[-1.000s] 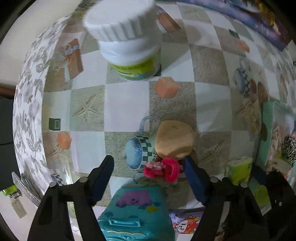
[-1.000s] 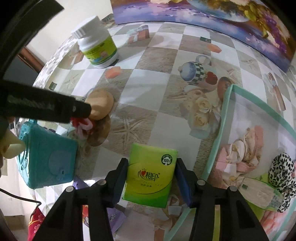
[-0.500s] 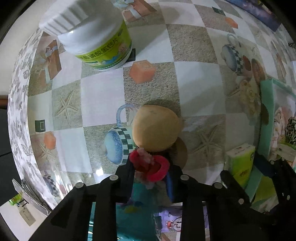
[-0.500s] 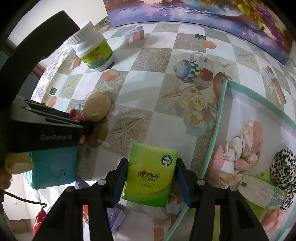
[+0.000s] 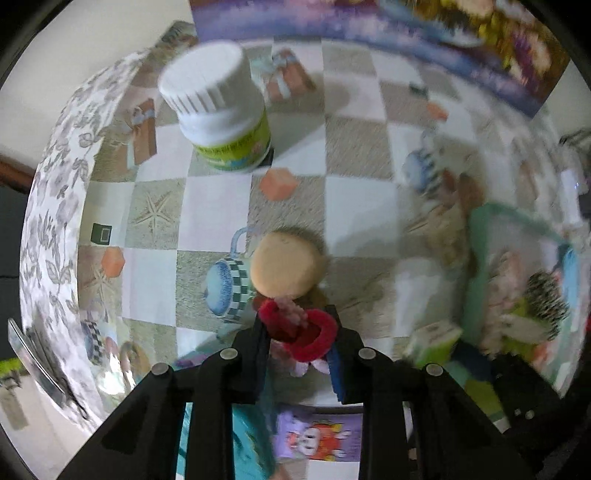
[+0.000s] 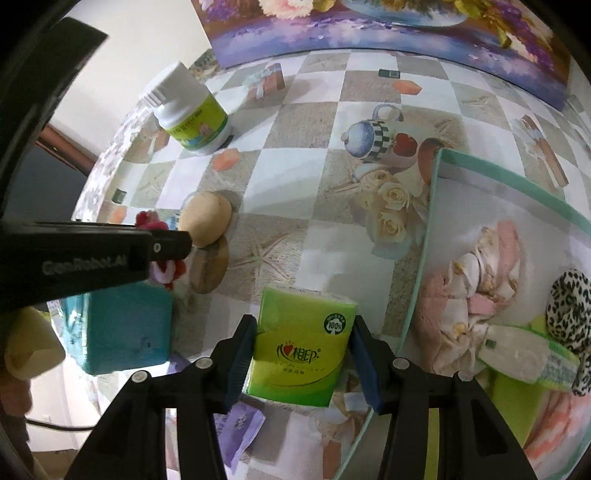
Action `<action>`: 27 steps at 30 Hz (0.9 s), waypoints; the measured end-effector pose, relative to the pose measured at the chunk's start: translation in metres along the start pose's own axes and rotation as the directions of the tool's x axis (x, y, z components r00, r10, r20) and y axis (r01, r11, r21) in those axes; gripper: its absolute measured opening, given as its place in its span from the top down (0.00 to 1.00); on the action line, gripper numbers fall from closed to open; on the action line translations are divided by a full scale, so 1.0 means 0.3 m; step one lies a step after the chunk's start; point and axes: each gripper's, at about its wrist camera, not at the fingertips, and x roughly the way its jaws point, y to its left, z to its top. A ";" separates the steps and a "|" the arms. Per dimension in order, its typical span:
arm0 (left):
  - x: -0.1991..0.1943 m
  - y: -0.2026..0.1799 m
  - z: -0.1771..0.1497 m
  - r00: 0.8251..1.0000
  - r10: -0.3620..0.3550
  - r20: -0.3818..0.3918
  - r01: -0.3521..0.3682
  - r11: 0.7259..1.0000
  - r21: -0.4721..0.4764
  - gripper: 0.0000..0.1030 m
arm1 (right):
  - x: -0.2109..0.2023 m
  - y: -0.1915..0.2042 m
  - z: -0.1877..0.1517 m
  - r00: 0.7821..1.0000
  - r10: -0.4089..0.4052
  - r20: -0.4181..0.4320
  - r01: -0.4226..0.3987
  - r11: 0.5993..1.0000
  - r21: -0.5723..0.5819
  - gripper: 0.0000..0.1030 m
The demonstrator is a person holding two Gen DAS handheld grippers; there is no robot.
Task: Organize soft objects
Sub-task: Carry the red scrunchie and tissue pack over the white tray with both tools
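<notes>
The left gripper (image 5: 297, 341) is clamped on a red and pink hair tie (image 5: 299, 330), which fills the narrow gap between its blue pads. The right gripper (image 6: 301, 352) grips a green tissue pack (image 6: 301, 343) by its two long sides, pads pressed flat against it.

In the left wrist view, a tan round sponge (image 5: 284, 264) sits just past the hair tie at 12 o'clock, lying on a checkered tablecloth (image 5: 218, 206) printed with starfish and teapots. A white bottle (image 5: 221, 110) with a ribbed cap and green label stands upright well beyond the sponge, toward 11 o'clock. Below the fingers, at 6 o'clock, part of a teal box (image 5: 245, 439) and a purple cartoon card (image 5: 317, 437) show, both blurred.

In the right wrist view, the tissue pack hovers just left of a mesh basket (image 6: 434, 206) with a mint-green rim, which fills the 3 o'clock side. Inside the basket lie a pink and cream bundle of cloth (image 6: 469, 291), a leopard-print hair tie (image 6: 570, 306) and another tissue pack (image 6: 524, 360). The left gripper's black arm reaches in from 9 o'clock, its tip touching the hair tie beside the sponge. The teal box sits at 8 o'clock, and a flower painting (image 6: 406, 26) leans along the far edge at 12 o'clock.
</notes>
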 end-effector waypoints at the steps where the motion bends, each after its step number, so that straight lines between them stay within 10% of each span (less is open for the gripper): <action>1: -0.021 0.001 -0.014 1.000 -0.020 0.022 0.020 1.000 -0.017 0.72 | -0.015 -0.001 -0.002 1.000 0.005 0.008 -0.005 1.000 0.003 0.49; 14: -0.136 -0.017 -0.150 0.959 -0.175 0.224 0.226 0.946 -0.230 0.72 | -0.100 -0.019 -0.020 0.999 0.000 0.049 -0.001 1.000 0.026 0.52; 27: -0.255 -0.046 -0.166 0.915 -0.163 0.368 0.243 0.953 -0.182 0.72 | -0.368 -0.108 -0.002 0.964 -0.076 0.256 0.045 0.991 0.124 0.52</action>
